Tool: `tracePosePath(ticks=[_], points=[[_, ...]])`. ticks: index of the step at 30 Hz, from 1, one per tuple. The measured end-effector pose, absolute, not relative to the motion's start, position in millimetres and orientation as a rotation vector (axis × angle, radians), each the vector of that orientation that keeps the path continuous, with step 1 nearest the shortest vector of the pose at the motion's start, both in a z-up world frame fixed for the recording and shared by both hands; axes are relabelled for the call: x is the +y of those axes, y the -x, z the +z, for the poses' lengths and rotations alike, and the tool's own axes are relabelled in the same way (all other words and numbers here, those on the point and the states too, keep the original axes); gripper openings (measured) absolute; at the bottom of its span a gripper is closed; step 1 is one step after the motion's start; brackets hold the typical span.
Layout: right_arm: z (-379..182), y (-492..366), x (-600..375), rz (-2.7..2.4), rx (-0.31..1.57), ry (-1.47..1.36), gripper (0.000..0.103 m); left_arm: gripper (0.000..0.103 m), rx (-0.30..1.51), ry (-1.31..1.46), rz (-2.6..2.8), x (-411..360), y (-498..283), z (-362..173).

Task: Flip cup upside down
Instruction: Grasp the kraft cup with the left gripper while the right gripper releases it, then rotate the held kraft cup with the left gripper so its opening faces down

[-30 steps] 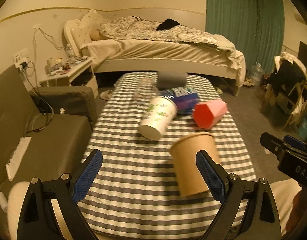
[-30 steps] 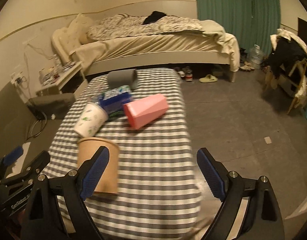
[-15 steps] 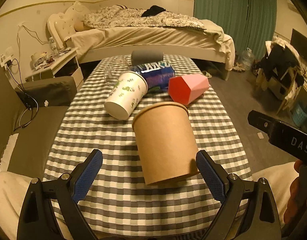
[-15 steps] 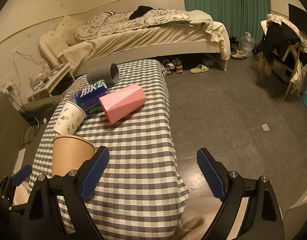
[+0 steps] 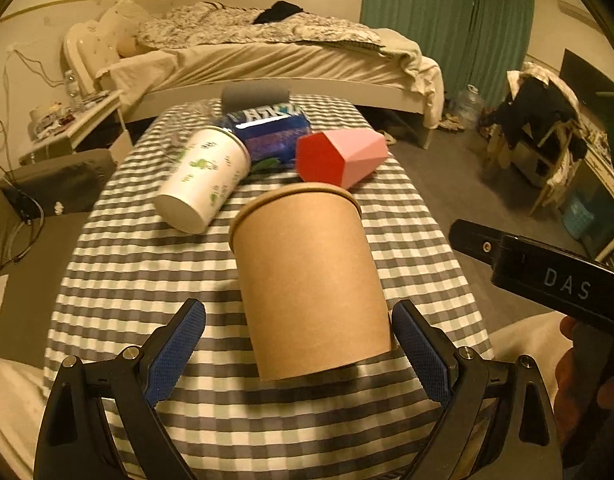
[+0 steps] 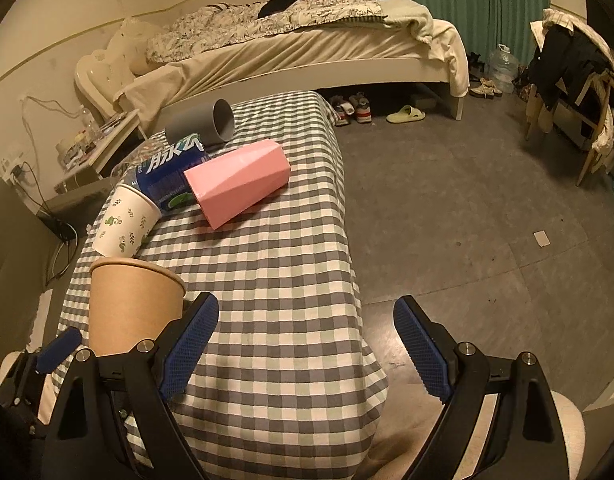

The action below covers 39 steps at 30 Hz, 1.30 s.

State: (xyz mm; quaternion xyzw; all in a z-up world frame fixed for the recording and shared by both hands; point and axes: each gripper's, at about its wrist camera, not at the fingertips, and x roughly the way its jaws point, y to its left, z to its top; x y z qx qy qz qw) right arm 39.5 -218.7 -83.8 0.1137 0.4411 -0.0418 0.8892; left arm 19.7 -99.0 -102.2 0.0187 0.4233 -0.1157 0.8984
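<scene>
A brown paper cup (image 5: 307,280) stands upright, rim up, on the checked tablecloth (image 5: 127,272). My left gripper (image 5: 299,354) is open, its blue pads on either side of the cup's lower half, the right pad close to its wall. The cup also shows in the right wrist view (image 6: 131,308) at the left. My right gripper (image 6: 305,350) is open and empty, to the right of the cup, over the table's near right edge.
Farther back on the table lie a white leaf-print cup (image 5: 203,178), a pink faceted cup (image 5: 343,156), a blue tissue pack (image 5: 271,132), a grey cup (image 6: 203,122) and a clear glass. A bed stands behind, a nightstand left, floor right.
My left gripper has closed in on the brown cup, which now sits between its pads and looks larger. The right gripper has turned slightly, showing more table.
</scene>
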Motion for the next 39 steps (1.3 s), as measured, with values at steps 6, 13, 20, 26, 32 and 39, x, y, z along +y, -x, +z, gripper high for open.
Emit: tracePosePath(ticks=[6, 13, 20, 26, 32, 39], points=[[-89, -42, -223, -0.095, 0.931, -0.246, 0.089, 0.096, 0.958, -0.039, -0.299, -109, -30, -123], [-92, -43, -223, -0.098, 0.942, -0.240, 0.089, 0.084, 0.967, -0.027, -0.329, -108, -34, -126], [-91, -45, -220, -0.100, 0.940, -0.233, 0.089, 0.077, 0.951, -0.039, -0.332, -100, -33, -122], [-87, -42, -218, -0.110, 0.931, -0.218, 0.089, 0.077, 0.926, -0.070, -0.312, -92, -28, -108], [-81, -35, -215, -0.121, 0.922, -0.203, 0.089, 0.077, 0.935, -0.076, -0.292, -83, -23, -96], [-73, -23, -211, -0.134, 0.902, -0.187, 0.089, 0.077, 0.982, -0.179, -0.275, -76, -14, -80]])
